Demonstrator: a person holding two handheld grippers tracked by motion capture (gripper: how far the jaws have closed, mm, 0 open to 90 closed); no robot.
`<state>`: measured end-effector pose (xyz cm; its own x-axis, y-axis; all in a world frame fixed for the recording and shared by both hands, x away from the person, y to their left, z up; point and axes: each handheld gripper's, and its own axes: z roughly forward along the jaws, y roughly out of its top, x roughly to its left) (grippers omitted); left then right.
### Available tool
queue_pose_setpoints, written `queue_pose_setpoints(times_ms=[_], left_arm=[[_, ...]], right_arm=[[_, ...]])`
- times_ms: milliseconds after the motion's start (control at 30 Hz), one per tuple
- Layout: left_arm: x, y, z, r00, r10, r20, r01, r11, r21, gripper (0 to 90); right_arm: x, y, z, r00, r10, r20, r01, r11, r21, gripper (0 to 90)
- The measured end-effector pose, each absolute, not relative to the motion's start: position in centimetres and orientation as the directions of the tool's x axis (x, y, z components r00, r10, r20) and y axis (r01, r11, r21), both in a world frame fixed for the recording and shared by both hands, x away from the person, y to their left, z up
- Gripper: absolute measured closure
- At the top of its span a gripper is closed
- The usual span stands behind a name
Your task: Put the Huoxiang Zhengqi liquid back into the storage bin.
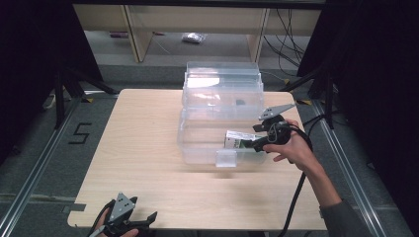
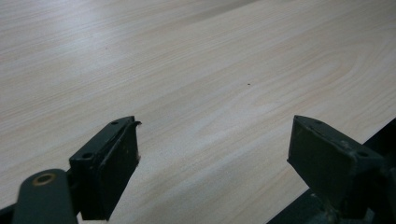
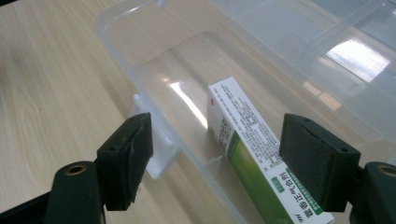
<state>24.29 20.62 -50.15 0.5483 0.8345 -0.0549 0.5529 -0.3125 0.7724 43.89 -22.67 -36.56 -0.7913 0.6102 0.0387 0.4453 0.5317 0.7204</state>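
Observation:
A clear plastic storage box [image 1: 197, 143] stands open on the wooden table [image 1: 143, 148], its lid [image 1: 222, 89] tipped back behind it. Inside it lies a white and green carton [image 1: 242, 140], printed with small text [image 3: 252, 149]. My right gripper [image 1: 264, 134] hovers over the box's right end, open, its jaws on either side of the carton without touching it [image 3: 215, 158]. My left gripper [image 1: 141, 219] rests low at the table's near left edge, open, with bare wood between its jaws [image 2: 212, 154].
A latch tab [image 1: 226, 158] sticks out from the box's front wall. Beyond the table stand wooden shelf legs [image 1: 141, 34] and loose cables [image 1: 286, 39]. A floor mark "5" [image 1: 79, 133] lies left of the table.

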Motion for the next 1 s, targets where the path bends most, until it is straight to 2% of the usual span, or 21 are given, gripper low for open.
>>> queue_pose_setpoints(times_ms=[433,833,1000], left_arm=[[24.3,20.6,-50.1,0.550,0.834,-0.054,0.555,-0.316,0.769,15.5],[24.3,20.6,-50.2,0.548,0.835,-0.053,0.555,-0.315,0.770,15.5],[24.3,20.6,-50.2,0.543,0.839,-0.045,0.553,-0.316,0.771,15.5]], right_arm=[[41.5,-23.7,-37.1,-0.799,0.601,0.014,0.414,0.533,0.738,26.4],[39.5,-23.6,-38.6,-0.792,0.610,0.031,0.437,0.530,0.726,25.4],[38.9,-23.6,-39.2,-0.806,0.592,0.016,0.411,0.540,0.734,25.0]])
